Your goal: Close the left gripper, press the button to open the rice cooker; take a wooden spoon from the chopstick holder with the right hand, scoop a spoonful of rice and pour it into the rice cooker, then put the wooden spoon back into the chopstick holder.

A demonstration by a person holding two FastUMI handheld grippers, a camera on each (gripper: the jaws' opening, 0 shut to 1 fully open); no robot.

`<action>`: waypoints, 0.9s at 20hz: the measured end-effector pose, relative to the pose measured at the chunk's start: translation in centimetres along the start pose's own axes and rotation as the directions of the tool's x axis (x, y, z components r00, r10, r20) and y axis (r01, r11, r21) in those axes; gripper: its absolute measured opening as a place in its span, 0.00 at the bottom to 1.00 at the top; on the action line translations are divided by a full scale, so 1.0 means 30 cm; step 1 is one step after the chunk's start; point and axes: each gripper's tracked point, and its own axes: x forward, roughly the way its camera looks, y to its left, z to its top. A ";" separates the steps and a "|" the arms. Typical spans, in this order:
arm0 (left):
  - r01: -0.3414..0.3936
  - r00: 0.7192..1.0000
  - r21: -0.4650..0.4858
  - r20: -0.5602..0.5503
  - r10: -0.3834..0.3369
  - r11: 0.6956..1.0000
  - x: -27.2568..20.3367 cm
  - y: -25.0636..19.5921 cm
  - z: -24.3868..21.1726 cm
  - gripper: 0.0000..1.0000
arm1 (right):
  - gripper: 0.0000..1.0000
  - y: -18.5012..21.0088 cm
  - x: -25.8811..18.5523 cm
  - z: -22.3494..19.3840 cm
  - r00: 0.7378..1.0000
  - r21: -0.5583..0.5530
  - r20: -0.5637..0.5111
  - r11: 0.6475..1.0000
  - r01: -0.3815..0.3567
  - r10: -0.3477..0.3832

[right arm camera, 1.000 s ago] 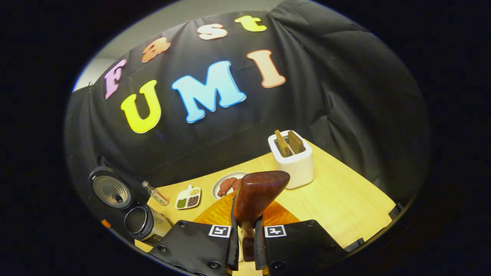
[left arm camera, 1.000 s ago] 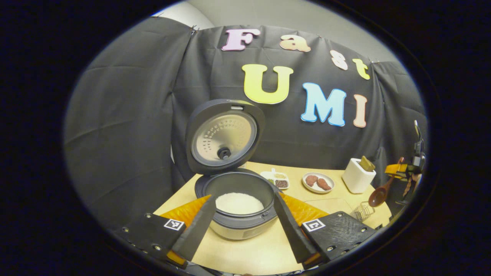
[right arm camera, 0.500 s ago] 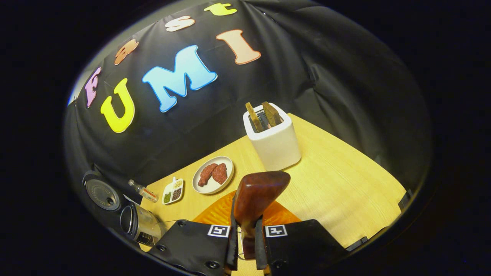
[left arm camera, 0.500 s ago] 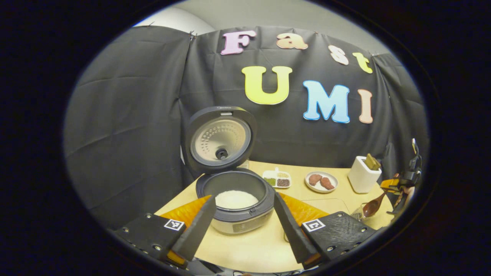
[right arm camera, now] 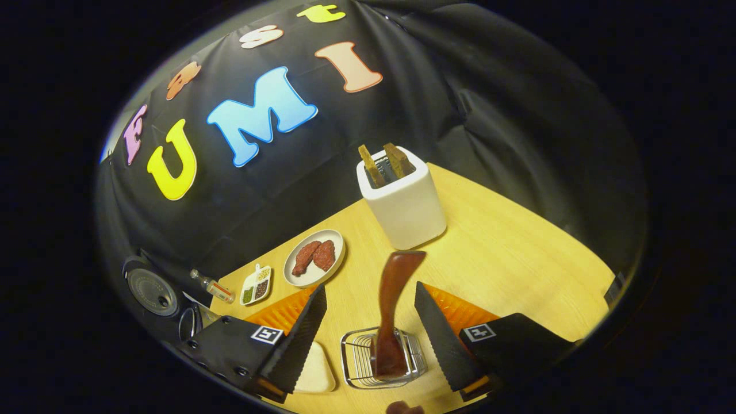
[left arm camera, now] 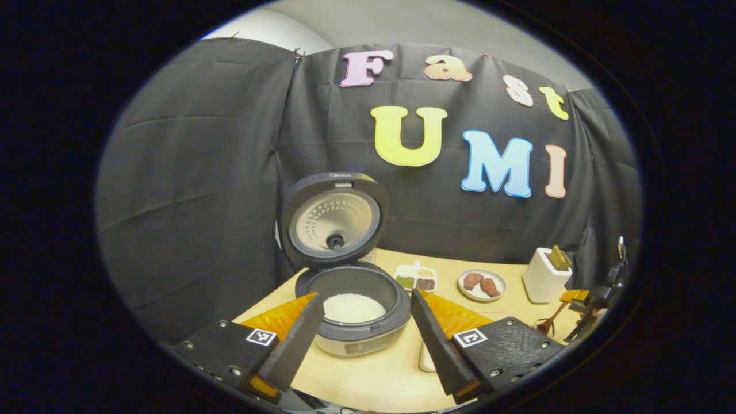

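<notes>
Right gripper view: right gripper (right arm camera: 371,328) spread wide, wooden spoon (right arm camera: 393,310) standing free in the chopstick holder (right arm camera: 353,368)

Wooden spoon (right arm camera: 392,310) stands in chopstick holder (right arm camera: 351,362).

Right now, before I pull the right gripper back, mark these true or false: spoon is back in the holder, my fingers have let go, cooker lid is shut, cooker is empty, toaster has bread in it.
1. The brown wooden spoon stands in the wire chopstick holder. True.
2. The right gripper grips the spoon. False: its fingers are spread, clear of it.
3. The grey rice cooker has its lid shut. False: the lid stands open.
4. The cooker is empty. False: white rice lies inside.
5. The white toaster holds two slices. True.
</notes>
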 end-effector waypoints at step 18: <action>0.029 0.999 -0.019 0.027 -0.028 0.999 0.631 0.232 0.628 0.95 | 0.99 0.024 -0.521 0.196 0.958 -0.368 0.267 0.908 0.201 -0.104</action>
